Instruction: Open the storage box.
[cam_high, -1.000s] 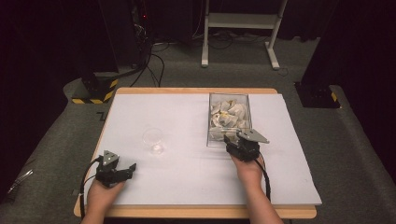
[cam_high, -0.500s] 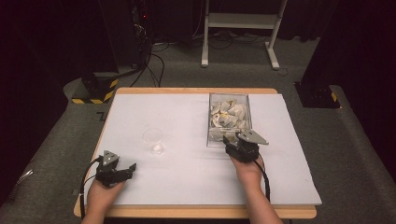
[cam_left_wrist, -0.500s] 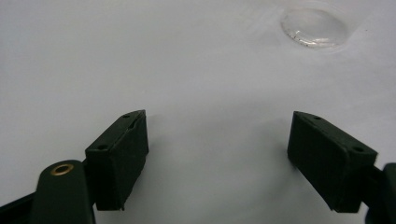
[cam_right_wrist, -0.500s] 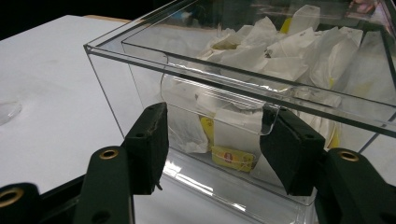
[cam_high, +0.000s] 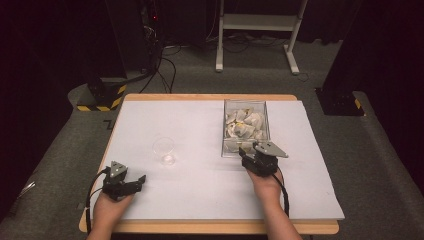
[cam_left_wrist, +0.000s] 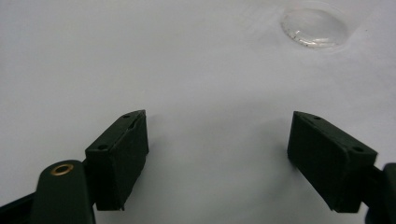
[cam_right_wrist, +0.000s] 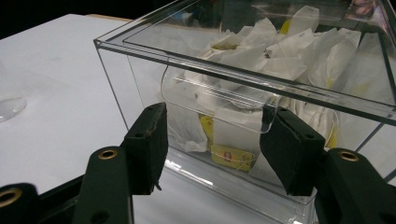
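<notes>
No change from a second ago. Surface (cam_high: 200, 200) static. Box (cam_high: 246, 129) of tea bags far right, right hand-held gripper (cam_high: 251, 154) open at its near wall. Left hand-held gripper (cam_high: 136, 183) open, empty, cup (cam_high: 164, 150) ahead.

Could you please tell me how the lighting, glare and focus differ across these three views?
High view: the white table is evenly lit, the floor around it dark, the cup faint. Left gripper view: the jaws cast soft shadows on the white surface, and the cup at the top is blurred. Right gripper view: bright glare lines run along the box edges; the bags behind are slightly soft.
</notes>
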